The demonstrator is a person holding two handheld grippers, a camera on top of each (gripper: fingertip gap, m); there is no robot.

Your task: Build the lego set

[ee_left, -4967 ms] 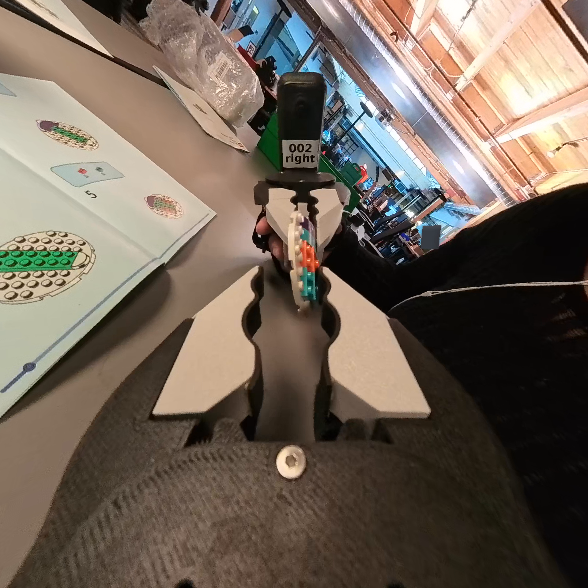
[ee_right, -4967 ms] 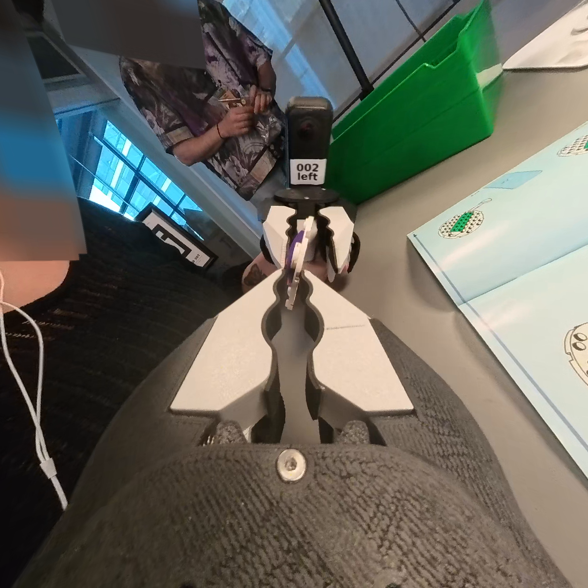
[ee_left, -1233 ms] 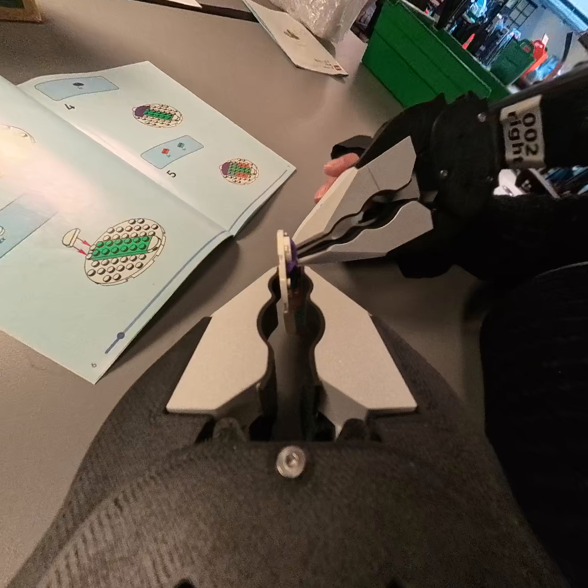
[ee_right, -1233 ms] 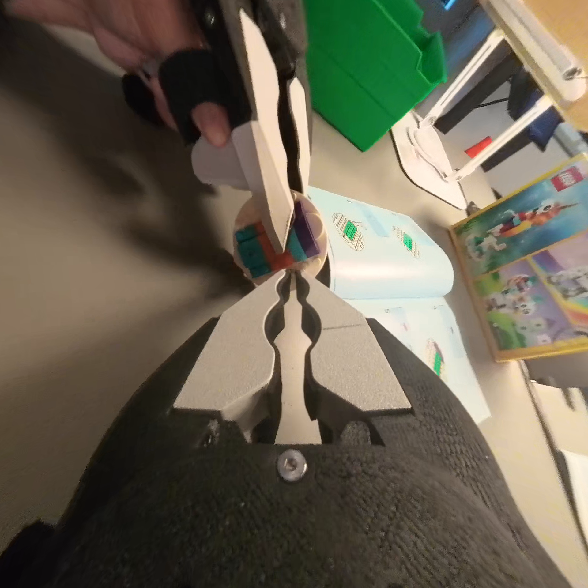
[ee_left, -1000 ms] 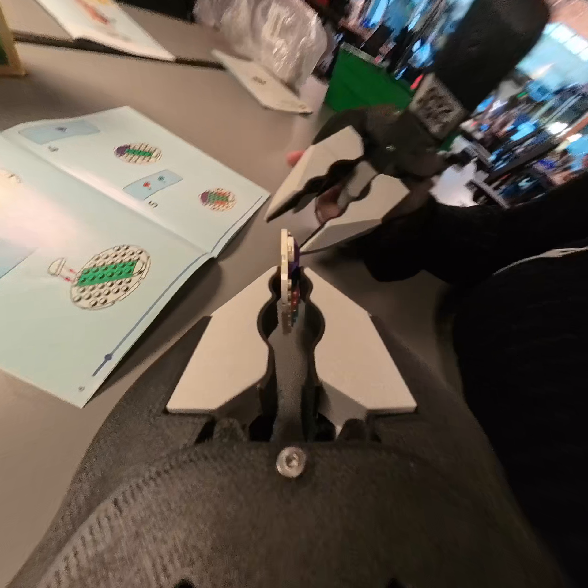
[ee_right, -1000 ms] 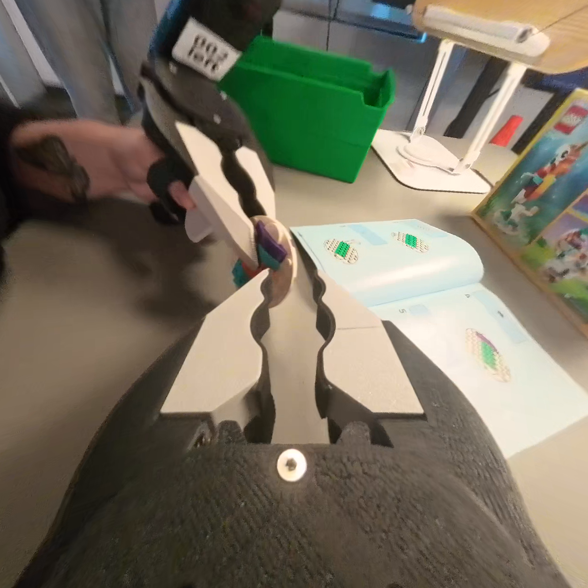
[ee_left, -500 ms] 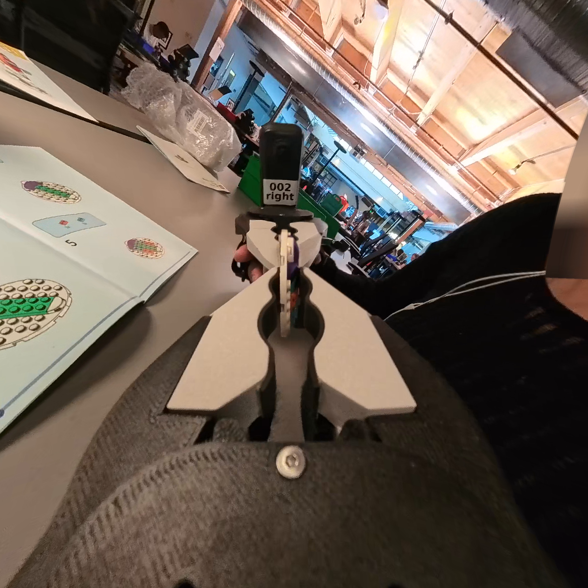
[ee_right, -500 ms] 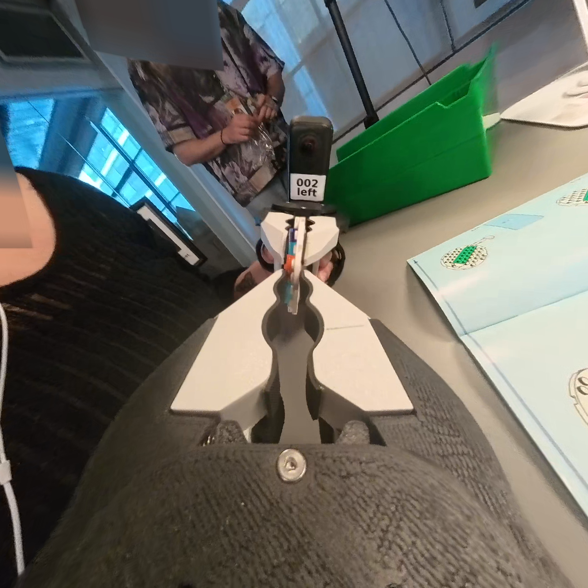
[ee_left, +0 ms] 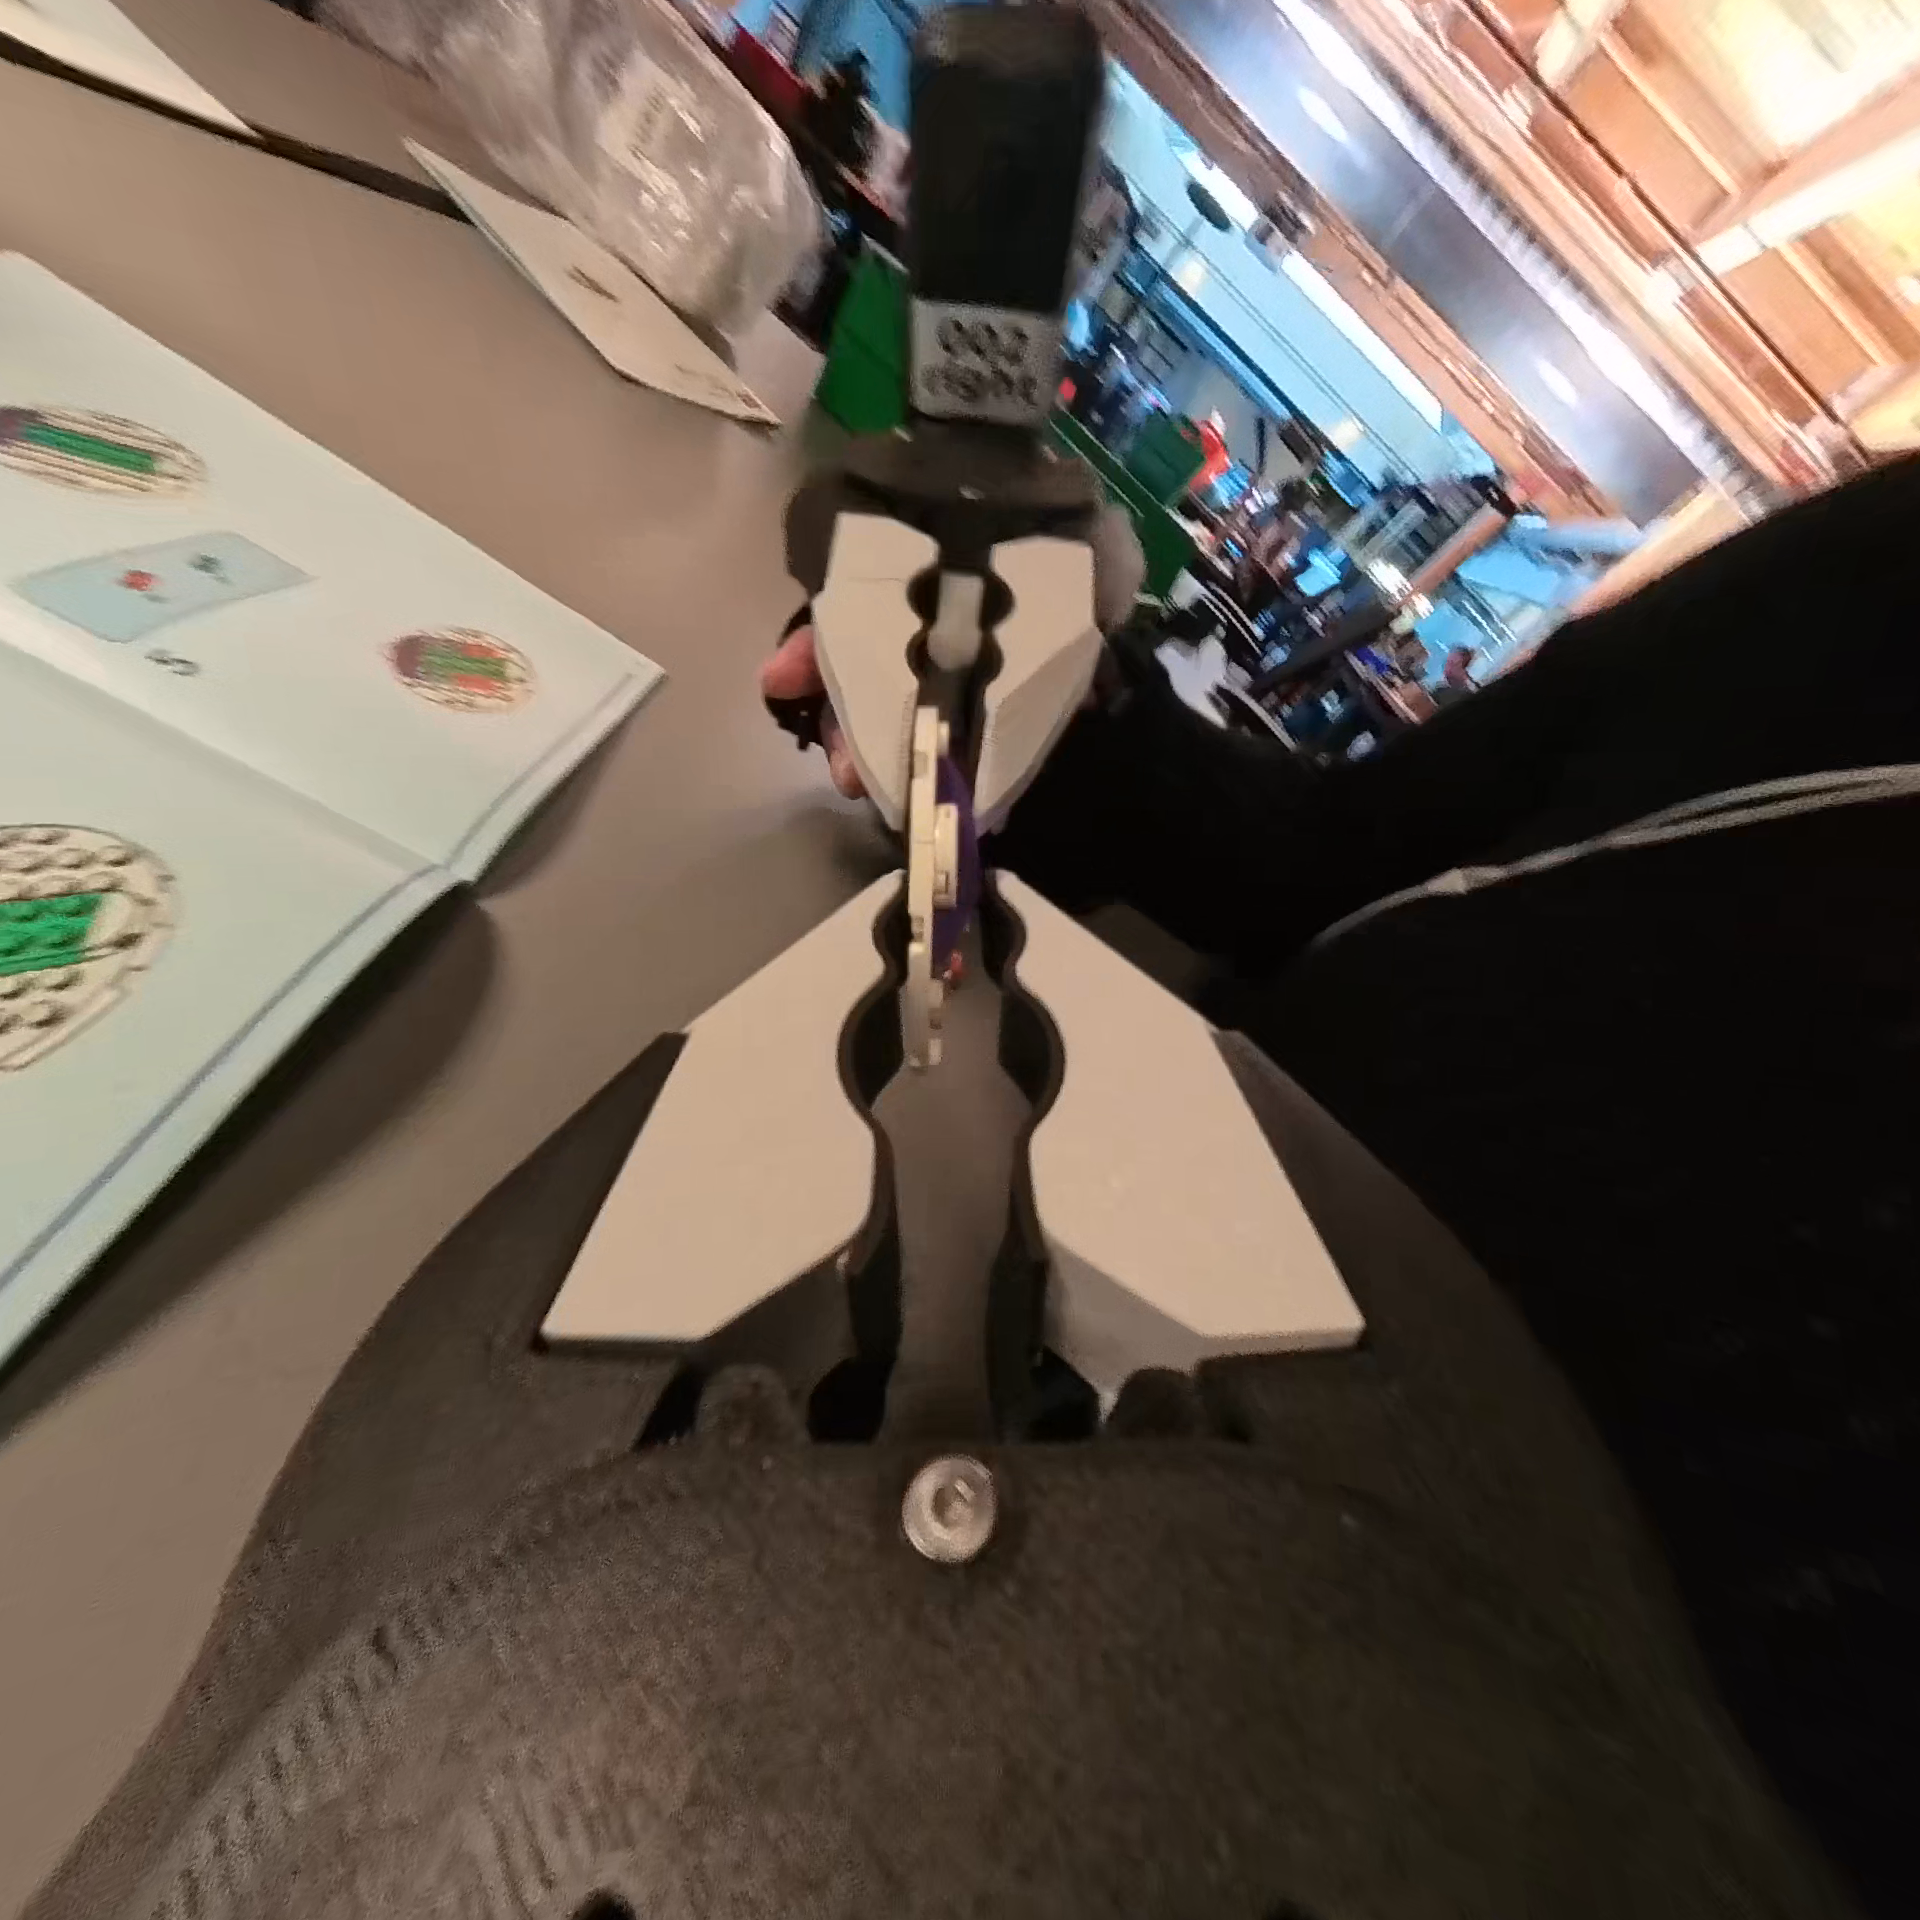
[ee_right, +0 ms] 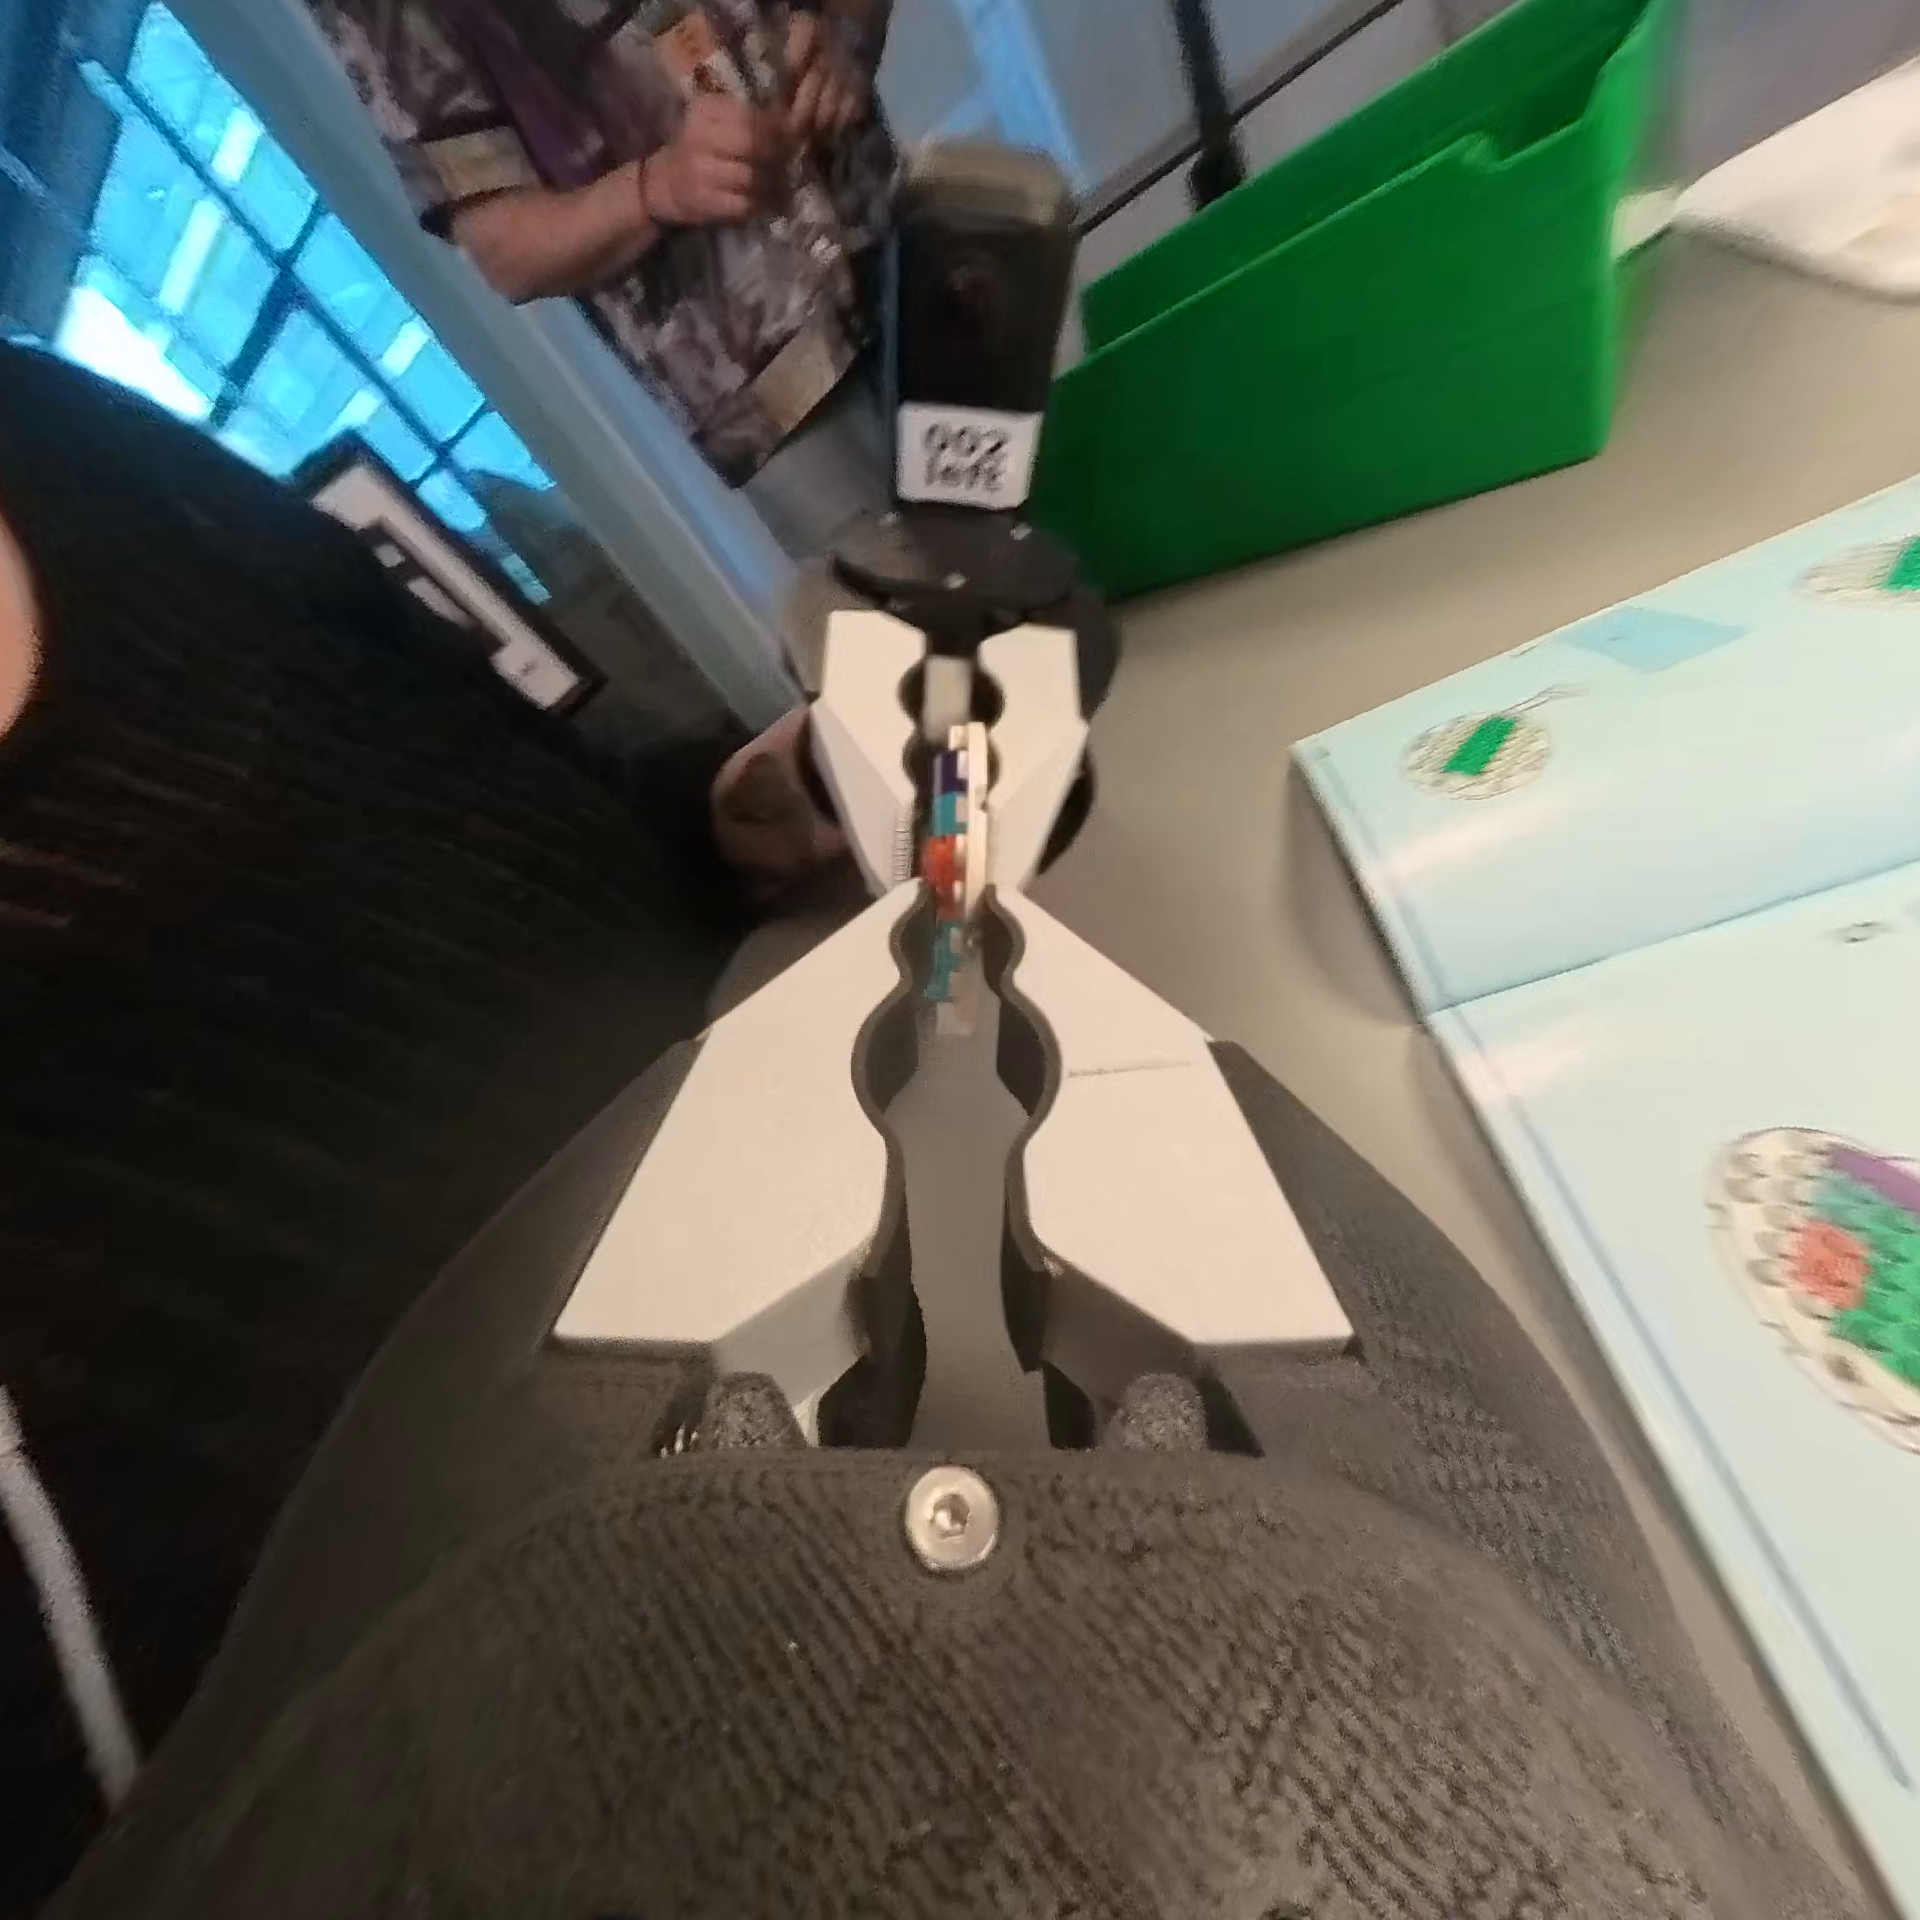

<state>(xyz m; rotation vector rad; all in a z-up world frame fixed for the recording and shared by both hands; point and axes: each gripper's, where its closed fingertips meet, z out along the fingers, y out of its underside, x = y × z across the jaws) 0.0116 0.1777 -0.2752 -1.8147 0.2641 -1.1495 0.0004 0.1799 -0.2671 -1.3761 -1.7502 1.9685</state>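
Observation:
A round white Lego plate (ee_left: pixel 925 966) with purple, teal and orange bricks on one face stands edge-on between both grippers, above the grey table. My left gripper (ee_left: pixel 948 883) is shut on its near part. My right gripper (ee_left: pixel 940 826) faces it tip to tip and is shut on the far part. In the right wrist view the plate (ee_right: pixel 961 831) shows its coloured bricks on the left side, with my right gripper (ee_right: pixel 951 896) closed on it and my left gripper (ee_right: pixel 954 878) opposite.
An open light-blue instruction booklet (ee_left: pixel 260 727) lies on the table; it also shows in the right wrist view (ee_right: pixel 1662 935). A green bin (ee_right: pixel 1351 343) stands behind. A plastic bag (ee_left: pixel 644 135) lies far off. A person in a patterned shirt (ee_right: pixel 675 208) stands beyond the table. The grippers are tip to tip, or close to it.
A second ago my right gripper met the plate from the side, jaws apart. Now both grippers stand in line, tip to tip, both closed on the plate, nearer than half a second ago.

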